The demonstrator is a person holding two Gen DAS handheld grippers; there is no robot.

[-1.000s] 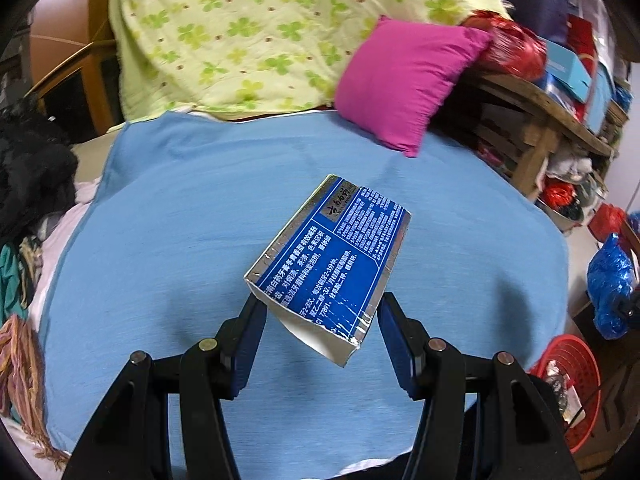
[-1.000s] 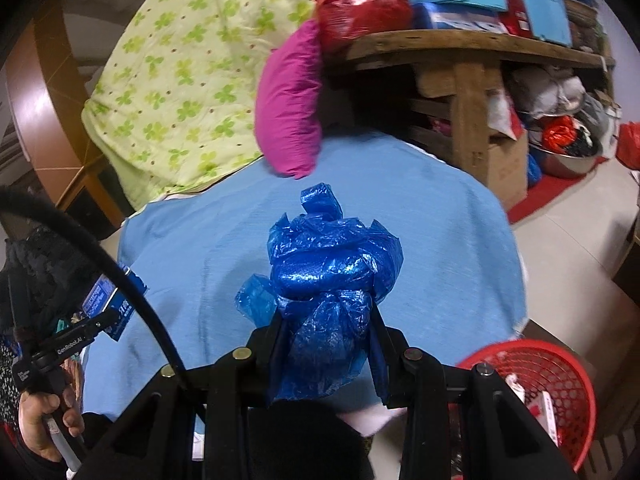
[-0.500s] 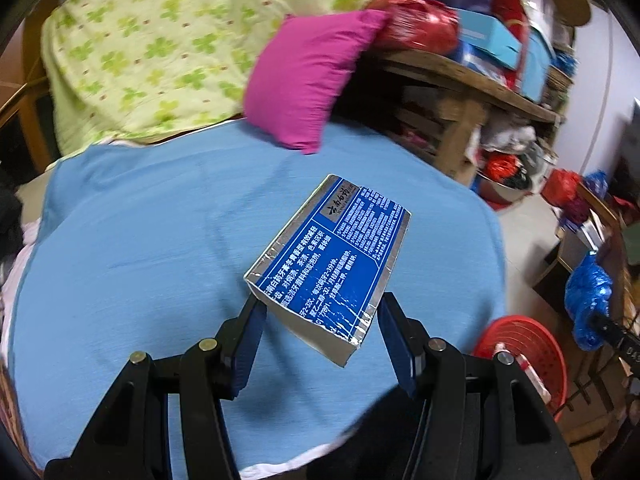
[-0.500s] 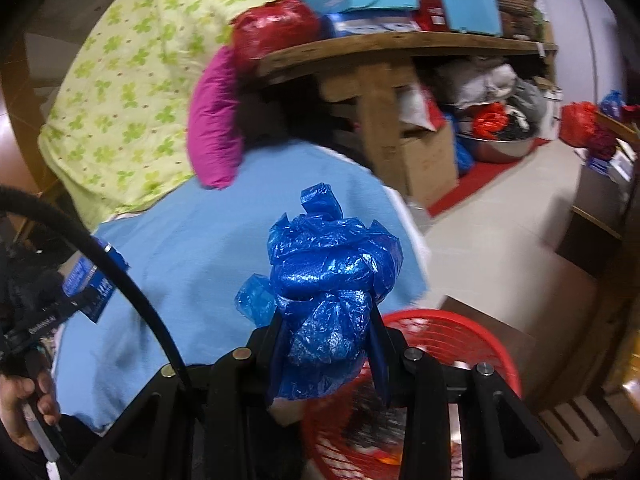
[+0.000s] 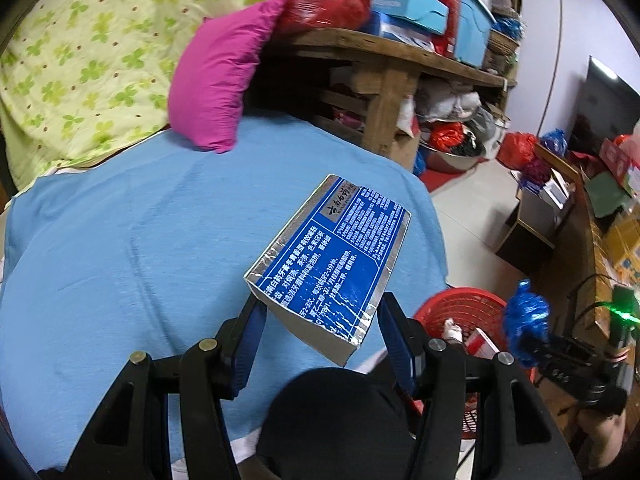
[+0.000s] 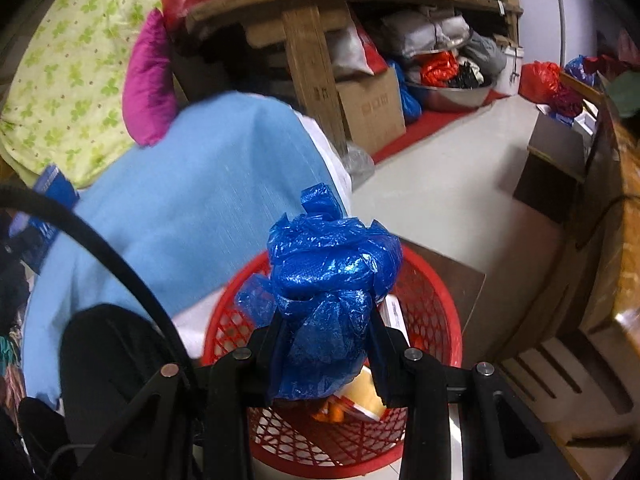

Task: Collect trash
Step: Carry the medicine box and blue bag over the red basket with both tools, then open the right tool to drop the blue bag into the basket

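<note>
Right tool clamped on crumpled blue plastic bag, frame centre, above red mesh basket. Left tool clamped on blue-and-silver carton.

1. The carton between the black fingers of the left gripper is deep blue with white print and a silver border.
2. The crumpled plastic bag in the right gripper is shiny royal blue.
3. The basket under the bag is bright red with an open lattice pattern.
4. The bed cover is plain light blue.
5. The pillow, at 11 o'clock from the carton, is magenta.
6. The quilt, at 10 o'clock, is pale yellow-green with green clover leaves and small brown dots.
7. The bag on the shelf, at 12 o'clock, is glossy red.
8. The shelf is brown wood.
</note>
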